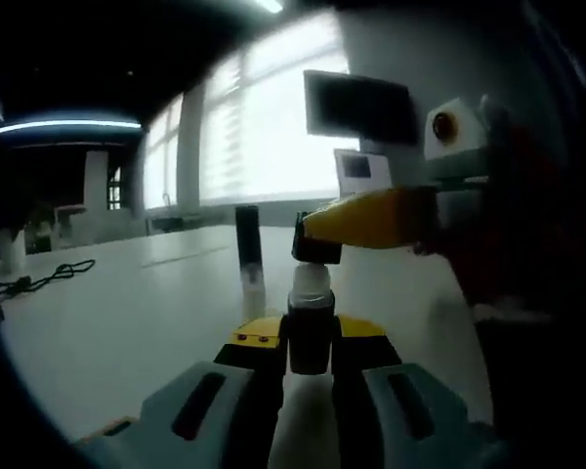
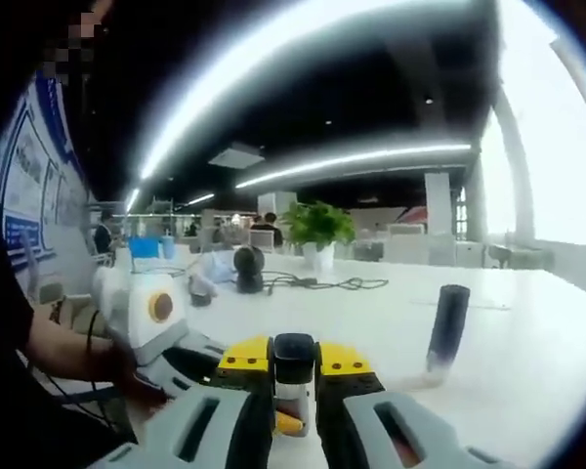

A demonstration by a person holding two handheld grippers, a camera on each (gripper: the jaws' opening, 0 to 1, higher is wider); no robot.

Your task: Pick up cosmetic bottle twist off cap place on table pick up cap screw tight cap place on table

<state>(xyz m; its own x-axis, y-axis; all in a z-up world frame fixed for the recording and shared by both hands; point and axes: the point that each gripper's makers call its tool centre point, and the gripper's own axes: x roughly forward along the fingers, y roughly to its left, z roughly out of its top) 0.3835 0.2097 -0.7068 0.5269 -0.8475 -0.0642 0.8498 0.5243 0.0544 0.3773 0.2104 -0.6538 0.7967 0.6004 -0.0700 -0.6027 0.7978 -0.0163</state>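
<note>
Above the white table [image 1: 127,322]: left gripper [image 1: 311,342] clamping upright cosmetic bottle [image 1: 311,313]; right gripper [image 2: 294,366] pinching black cap [image 2: 294,359] directly atop.

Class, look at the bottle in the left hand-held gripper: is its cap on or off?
Off or nearly off. The black cap, gripped by the right hand-held gripper, sits above the bottle, whose white neck is bare.

White tabletop [image 1: 127,322] broad, bare in middle. Dark upright tube [image 2: 446,330] standing alone on it. Black cable [image 1: 39,280] coiled near far edge. Potted green plant [image 2: 317,227] further back. Bright windows [image 1: 264,127] behind; dark monitor [image 1: 359,106] mounted high.
</note>
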